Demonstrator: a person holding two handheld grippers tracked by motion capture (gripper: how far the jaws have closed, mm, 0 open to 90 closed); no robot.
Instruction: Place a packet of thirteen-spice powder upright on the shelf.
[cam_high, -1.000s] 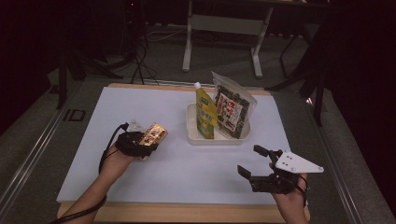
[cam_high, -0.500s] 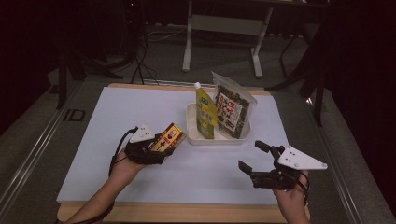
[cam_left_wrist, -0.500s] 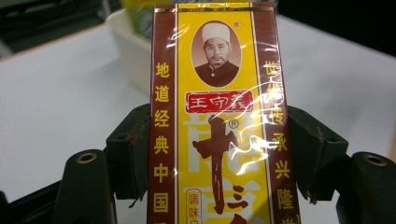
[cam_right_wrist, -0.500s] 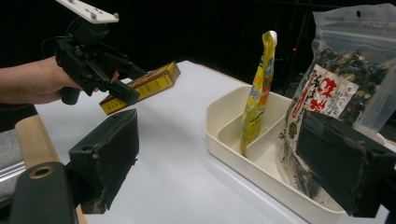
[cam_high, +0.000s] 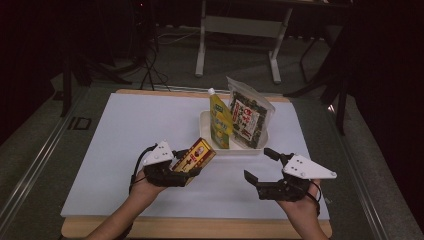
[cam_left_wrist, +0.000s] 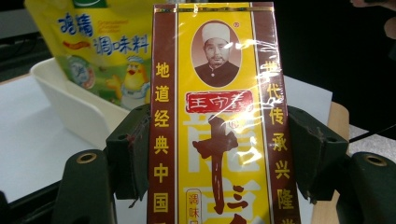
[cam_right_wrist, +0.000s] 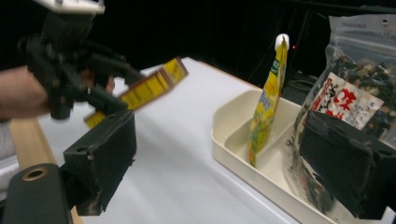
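Note:
A yellow-and-maroon box (cam_high: 198, 154) with a portrait and Chinese print (cam_left_wrist: 215, 93) is lifted off the white tabletop, just left of the white tray (cam_high: 204, 126). My left gripper (cam_high: 186, 167) is shut on it, its pads pressing the box's two long sides (cam_left_wrist: 215, 154). In the right gripper view the box (cam_right_wrist: 152, 84) tilts upward towards the tray (cam_right_wrist: 224, 140). My right gripper (cam_high: 259, 164) hovers open near the tray's front right, with nothing between its jaws (cam_right_wrist: 224, 158).
In the tray a yellow seasoning pouch (cam_high: 220, 120) stands upright beside a clear bag of dark dried food (cam_high: 250, 115). The white table sheet (cam_high: 120, 135) lies on a wooden board whose front edge (cam_high: 200, 227) is near the person's forearms. Metal stand legs (cam_high: 235, 30) stand behind the table.
My left gripper has carried the box rightward and a little upward, from the table's left part to beside the tray. The right gripper has shifted only slightly.

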